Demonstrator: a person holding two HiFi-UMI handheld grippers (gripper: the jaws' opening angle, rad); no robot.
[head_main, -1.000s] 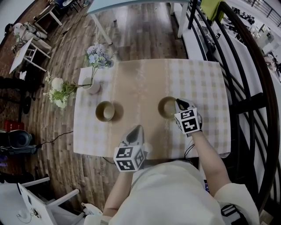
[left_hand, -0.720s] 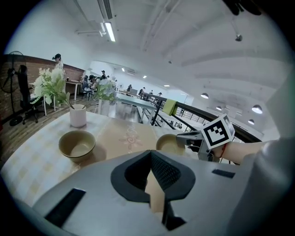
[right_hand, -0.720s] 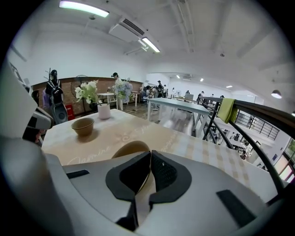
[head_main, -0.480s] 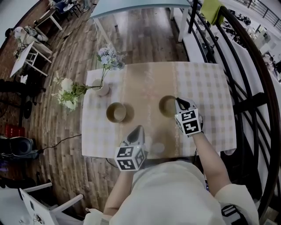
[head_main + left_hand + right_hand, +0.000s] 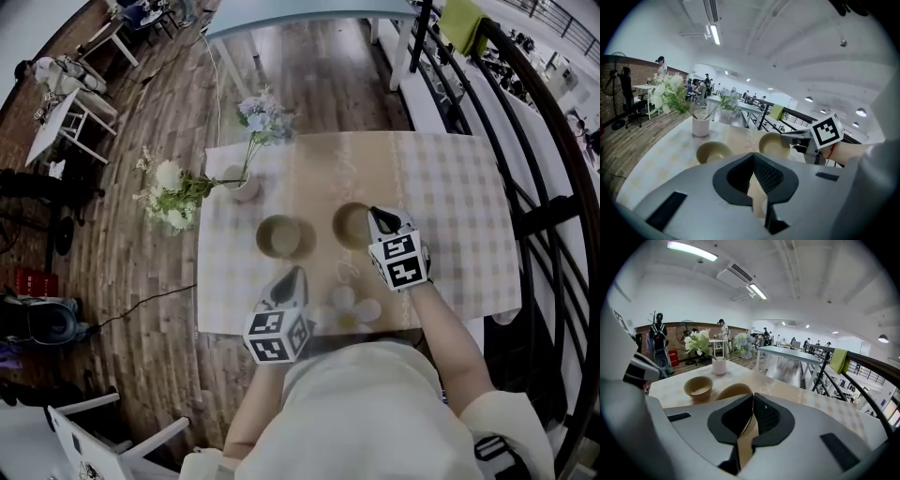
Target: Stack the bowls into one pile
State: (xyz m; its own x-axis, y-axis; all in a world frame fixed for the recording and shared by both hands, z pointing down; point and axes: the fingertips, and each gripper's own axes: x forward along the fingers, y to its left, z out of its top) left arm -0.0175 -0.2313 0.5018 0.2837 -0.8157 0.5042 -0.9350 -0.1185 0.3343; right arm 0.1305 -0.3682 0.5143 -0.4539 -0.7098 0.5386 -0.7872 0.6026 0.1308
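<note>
Two tan bowls are over the checked table (image 5: pixel 450 187). The left bowl (image 5: pixel 284 236) (image 5: pixel 712 151) (image 5: pixel 698 386) rests on the cloth by itself. My right gripper (image 5: pixel 374 218) (image 5: pixel 752 398) is shut on the near rim of the right bowl (image 5: pixel 351 225) (image 5: pixel 732 391) (image 5: pixel 774 144), which tilts a little and sits close to the right of the left bowl. My left gripper (image 5: pixel 294 276) (image 5: pixel 753 157) hovers over the table's front edge, behind the left bowl, jaws shut with nothing between them.
A white vase (image 5: pixel 246 187) (image 5: pixel 700 126) (image 5: pixel 719 365) with flowers stands at the table's back left, just beyond the left bowl. A black railing (image 5: pixel 544 141) runs along the right side. Wooden floor lies to the left, with another table (image 5: pixel 281 14) beyond.
My right gripper has carried its bowl leftward, so the gap between the two bowls has shrunk by about half. The left gripper has stayed near the front edge.
</note>
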